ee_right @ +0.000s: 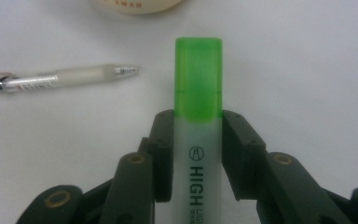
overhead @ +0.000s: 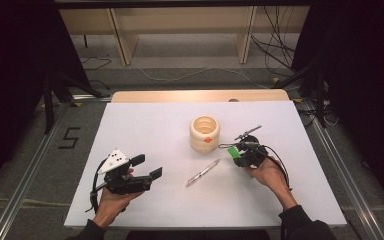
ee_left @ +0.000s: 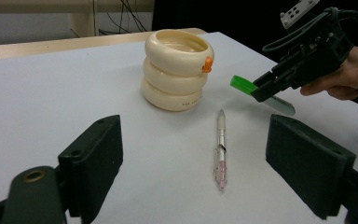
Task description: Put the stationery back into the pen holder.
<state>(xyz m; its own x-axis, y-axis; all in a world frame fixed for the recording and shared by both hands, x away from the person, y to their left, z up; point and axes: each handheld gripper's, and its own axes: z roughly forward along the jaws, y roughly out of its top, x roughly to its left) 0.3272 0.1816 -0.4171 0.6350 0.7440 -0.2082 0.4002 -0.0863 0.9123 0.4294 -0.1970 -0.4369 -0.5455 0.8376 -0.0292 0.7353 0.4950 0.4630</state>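
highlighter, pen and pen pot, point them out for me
highlighter (ee_right: 199, 74), right gripper view, on its green cap
pen (ee_left: 220, 149), left gripper view, mid-barrel
pen pot (overhead: 204, 134), high view, on its outer wall

Right gripper (overhead: 236, 151) clamped on a green-capped marker (overhead: 233, 151) — probably a highlighter — beside the pen (overhead: 203, 172).

Glossy cream plastic holder (ee_left: 177, 70); matt white tabletop (ee_left: 51, 93).

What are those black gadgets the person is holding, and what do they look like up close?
They are hand-held grippers. The left gripper is black, with two blocky flat-padded jaws, a grey three-cornered plate on top and a black cable trailing. The right gripper is likewise black, with brass-coloured pivot pins and a looping cable. The person wears dark sleeves.
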